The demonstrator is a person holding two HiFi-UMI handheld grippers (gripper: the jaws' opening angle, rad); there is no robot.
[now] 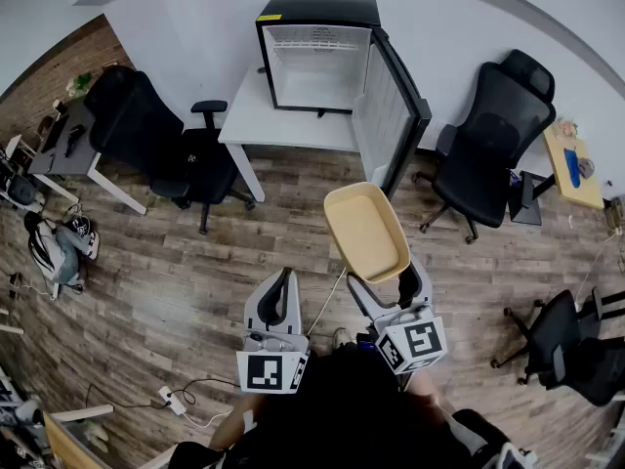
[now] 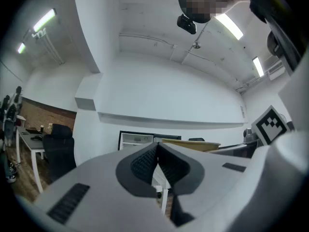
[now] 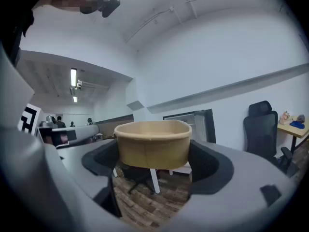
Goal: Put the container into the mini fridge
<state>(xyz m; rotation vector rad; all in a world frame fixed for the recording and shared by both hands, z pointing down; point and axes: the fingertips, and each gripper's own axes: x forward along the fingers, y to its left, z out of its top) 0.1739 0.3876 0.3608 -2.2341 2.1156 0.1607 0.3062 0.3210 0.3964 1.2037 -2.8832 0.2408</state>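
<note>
A tan, empty paper container [image 1: 366, 231] is held level above the wood floor, with my right gripper [image 1: 387, 281] shut on its near end. In the right gripper view the container [image 3: 153, 144] fills the gap of the right gripper [image 3: 154, 162], and both dark pads press its sides. The black mini fridge [image 1: 317, 62] stands on a white table [image 1: 256, 120] ahead. Its door [image 1: 391, 115] is swung open to the right and its white inside is bare. My left gripper [image 1: 281, 283] hangs lower left of the container, shut and empty. In its own view the left gripper [image 2: 157, 151] has its jaws meeting.
Black office chairs stand left [image 1: 146, 130] and right [image 1: 498, 135] of the fridge table, and another chair [image 1: 576, 350] sits at the lower right. A desk [image 1: 63, 145] is at the far left and a yellow table [image 1: 574, 164] at the far right. Cables [image 1: 186, 399] lie on the floor.
</note>
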